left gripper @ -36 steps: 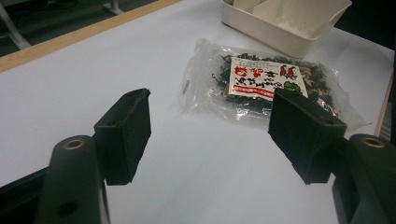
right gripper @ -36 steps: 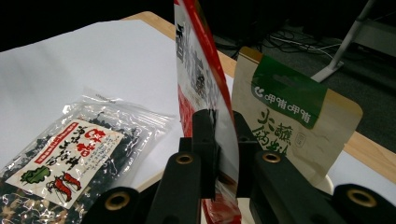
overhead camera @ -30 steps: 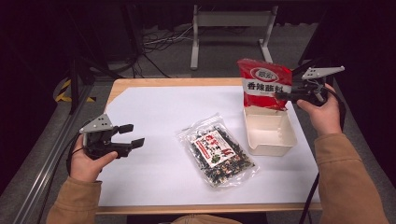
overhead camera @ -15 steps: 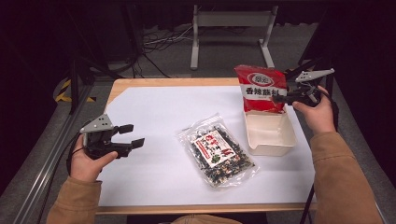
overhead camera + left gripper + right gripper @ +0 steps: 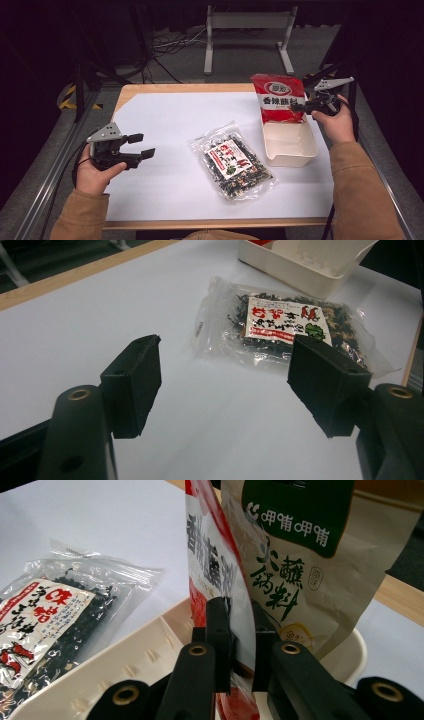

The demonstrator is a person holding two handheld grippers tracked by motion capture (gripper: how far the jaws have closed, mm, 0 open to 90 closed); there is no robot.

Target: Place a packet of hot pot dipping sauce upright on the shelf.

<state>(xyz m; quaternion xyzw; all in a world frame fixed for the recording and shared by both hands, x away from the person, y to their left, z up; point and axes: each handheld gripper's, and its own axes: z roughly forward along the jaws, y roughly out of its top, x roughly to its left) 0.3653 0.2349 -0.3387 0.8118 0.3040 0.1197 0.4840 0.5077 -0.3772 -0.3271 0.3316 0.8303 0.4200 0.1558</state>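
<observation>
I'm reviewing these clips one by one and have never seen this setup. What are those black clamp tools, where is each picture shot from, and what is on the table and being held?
No robot here: a person holds a hand-operated two-jaw gripper in each hand. The high view looks down from above the person's side of the table. The other two pictures come from cameras riding on the grippers, looking along their black jaws.

The left gripper is open and holds nothing; its view faces a clear packet of dark dried food lying flat on the white sheet.

The right gripper is shut on a red pouch, held upright over the far end of a cream tray. Its own view shows a beige pouch with a green label standing right behind the red one.
</observation>
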